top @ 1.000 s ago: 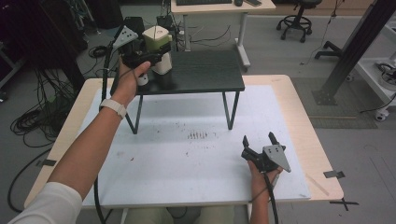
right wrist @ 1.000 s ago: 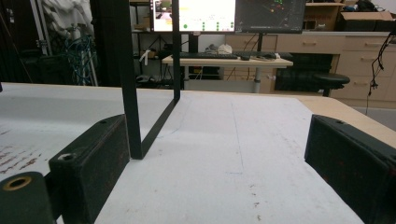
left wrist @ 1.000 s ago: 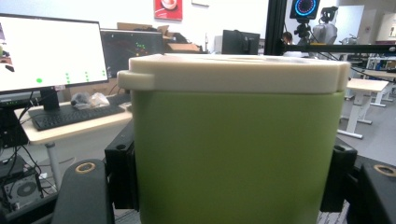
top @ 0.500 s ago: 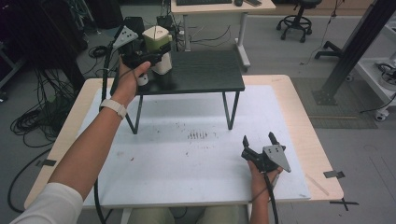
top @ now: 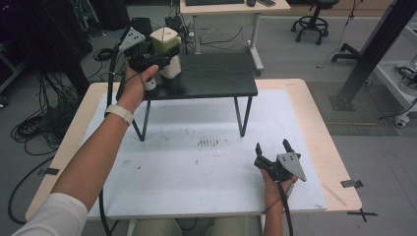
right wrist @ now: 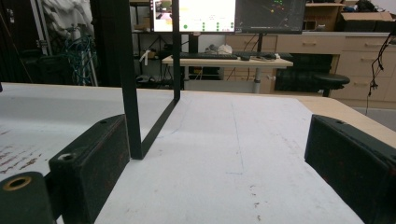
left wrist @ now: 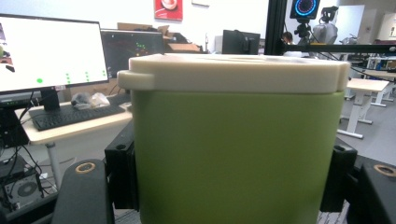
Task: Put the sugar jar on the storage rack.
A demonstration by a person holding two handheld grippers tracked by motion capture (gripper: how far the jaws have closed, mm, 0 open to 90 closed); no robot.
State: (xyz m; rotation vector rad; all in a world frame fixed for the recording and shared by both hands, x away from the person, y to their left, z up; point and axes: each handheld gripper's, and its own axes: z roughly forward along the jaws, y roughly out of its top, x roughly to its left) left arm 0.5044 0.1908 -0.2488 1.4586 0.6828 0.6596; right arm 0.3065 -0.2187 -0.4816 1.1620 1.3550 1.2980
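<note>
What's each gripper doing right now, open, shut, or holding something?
Left gripper: shut on the green container with the cream lid, up on the black stand.
Right gripper: open, nothing between its jaws, low over the white table top.

My high view dim, soft, grainy; white counter (top: 196, 167) sheet brightest, shadows faint. Monitors (left wrist: 46, 51) blown out. Near tongs blurred at frame bottoms.

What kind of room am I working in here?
Probably a robotics lab or engineering workroom: lit computer monitors on a desk behind the work table, loose black cables tangled on the grey floor, and a black wheeled office chair by another desk.
</note>
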